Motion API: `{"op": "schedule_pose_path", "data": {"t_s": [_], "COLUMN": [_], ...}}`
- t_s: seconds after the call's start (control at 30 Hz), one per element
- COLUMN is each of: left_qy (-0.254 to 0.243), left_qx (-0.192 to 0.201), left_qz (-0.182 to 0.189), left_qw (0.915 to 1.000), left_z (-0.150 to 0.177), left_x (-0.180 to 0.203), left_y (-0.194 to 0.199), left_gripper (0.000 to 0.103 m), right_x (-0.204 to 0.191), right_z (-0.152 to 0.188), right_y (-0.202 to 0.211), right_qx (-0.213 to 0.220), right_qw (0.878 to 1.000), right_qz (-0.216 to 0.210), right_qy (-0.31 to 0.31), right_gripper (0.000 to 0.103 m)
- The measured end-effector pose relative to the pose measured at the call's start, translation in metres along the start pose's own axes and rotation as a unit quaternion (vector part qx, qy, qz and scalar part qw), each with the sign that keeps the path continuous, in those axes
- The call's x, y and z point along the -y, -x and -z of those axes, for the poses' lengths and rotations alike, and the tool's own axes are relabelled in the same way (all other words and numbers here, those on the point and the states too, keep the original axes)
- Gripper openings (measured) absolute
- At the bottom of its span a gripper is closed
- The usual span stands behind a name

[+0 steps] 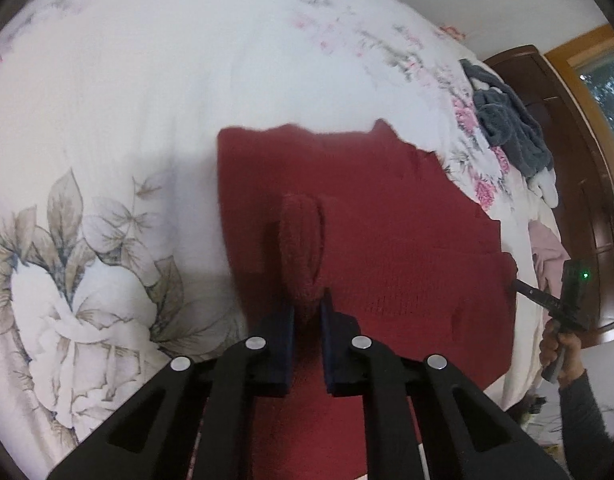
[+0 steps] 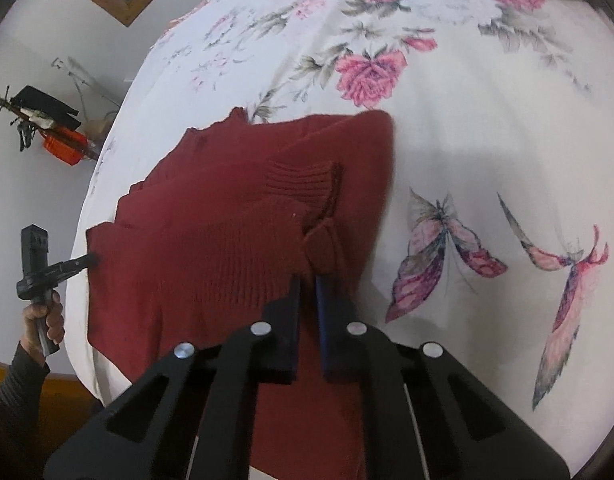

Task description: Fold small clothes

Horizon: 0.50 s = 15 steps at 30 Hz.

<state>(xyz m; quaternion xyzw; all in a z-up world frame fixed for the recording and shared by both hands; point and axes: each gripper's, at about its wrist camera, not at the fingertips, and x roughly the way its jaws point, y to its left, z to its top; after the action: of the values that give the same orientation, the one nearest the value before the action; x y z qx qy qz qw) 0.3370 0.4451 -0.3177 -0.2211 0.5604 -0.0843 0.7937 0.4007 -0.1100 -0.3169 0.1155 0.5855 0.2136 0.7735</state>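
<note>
Both claws pinch folds of the red knit sweater (image 1: 387,216): left claw (image 1: 307,312) and right claw (image 2: 307,284) each closed narrowly on a bunched edge. Sweater lies spread on the floral bed (image 1: 147,80).

A dark red knitted sweater (image 1: 407,240) lies spread on the near part of the bed, partly folded, a ribbed cuff laid across its body and its near edge bunched up into raised folds at both ends.
</note>
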Motion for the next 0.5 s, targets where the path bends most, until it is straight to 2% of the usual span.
{"op": "schedule_pose_path", "data": {"t_s": [0.23,0.37,0.4,0.47,0.5], "left_qy": [-0.007,-0.021,-0.025,-0.032,-0.031], "left_qx": [0.043,0.062,0.059,0.049,0.044], "left_qz": [0.013,0.030,0.029,0.022,0.018], "left_qw": [0.9990,0.9974,0.9975,0.9980,0.9984], "left_z": [0.004,0.004,0.004,0.004,0.004], "left_x": [0.010,0.021,0.024,0.025,0.025], "left_y": [0.022,0.040,0.041,0.035,0.031], "left_gripper": [0.010,0.010,0.010,0.010,0.010], "right_x": [-0.006,-0.014,-0.014,-0.011,-0.006], "right_z": [-0.001,-0.002,-0.003,-0.004,-0.004], "right_y": [0.021,0.033,0.031,0.028,0.024], "right_qx": [0.036,0.042,0.027,0.023,0.018], "right_qw": [0.999,0.999,0.999,1.000,1.000], "right_qz": [0.002,-0.004,-0.007,0.007,0.006], "right_qy": [0.009,0.020,0.021,0.018,0.012], "right_gripper": [0.003,0.003,0.004,0.015,0.029]}}
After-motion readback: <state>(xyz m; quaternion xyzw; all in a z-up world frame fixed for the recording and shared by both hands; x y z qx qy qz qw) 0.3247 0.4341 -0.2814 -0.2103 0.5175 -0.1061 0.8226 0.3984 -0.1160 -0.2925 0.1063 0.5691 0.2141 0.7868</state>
